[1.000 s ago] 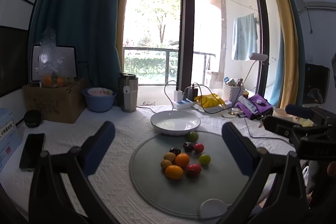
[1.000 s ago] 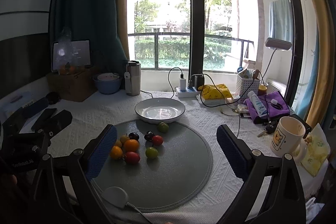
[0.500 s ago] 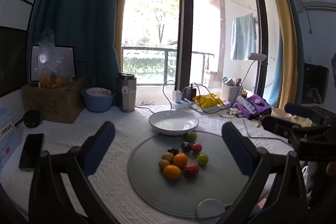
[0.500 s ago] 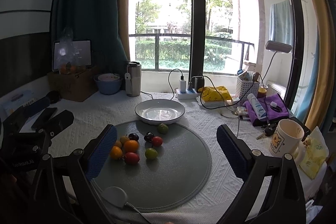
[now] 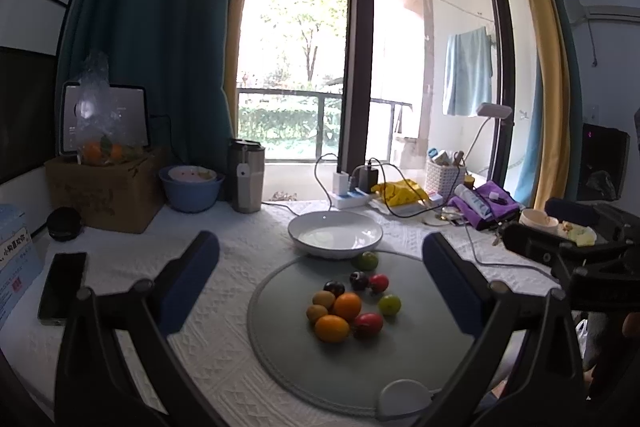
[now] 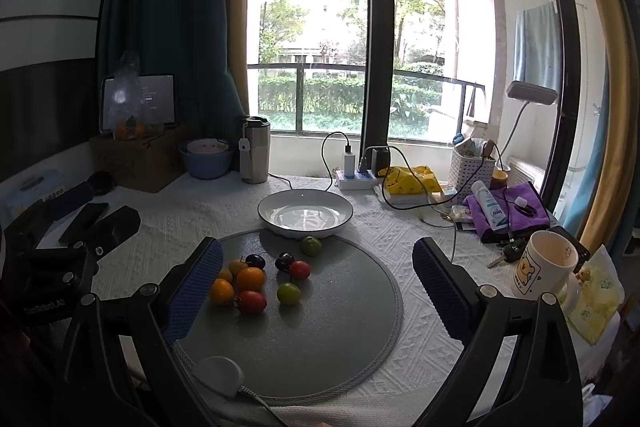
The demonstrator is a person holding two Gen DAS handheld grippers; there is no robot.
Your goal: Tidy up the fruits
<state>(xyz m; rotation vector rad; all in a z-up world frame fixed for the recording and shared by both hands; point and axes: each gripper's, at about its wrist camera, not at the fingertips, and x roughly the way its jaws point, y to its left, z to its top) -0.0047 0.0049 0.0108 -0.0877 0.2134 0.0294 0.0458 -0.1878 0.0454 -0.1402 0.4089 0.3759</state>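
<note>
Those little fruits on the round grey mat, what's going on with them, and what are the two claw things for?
A person holds a claw-like gripper in each hand to sort fruit. Both the left gripper and right gripper are open, empty and held back from the fruits, which lie loose on the grey mat. The white bowl behind them is empty, so no fruit is sorted yet.

Left gripper (image 5: 320, 279), right gripper (image 6: 318, 285): black frames, silver screws, blue textured pads on jaws
</note>
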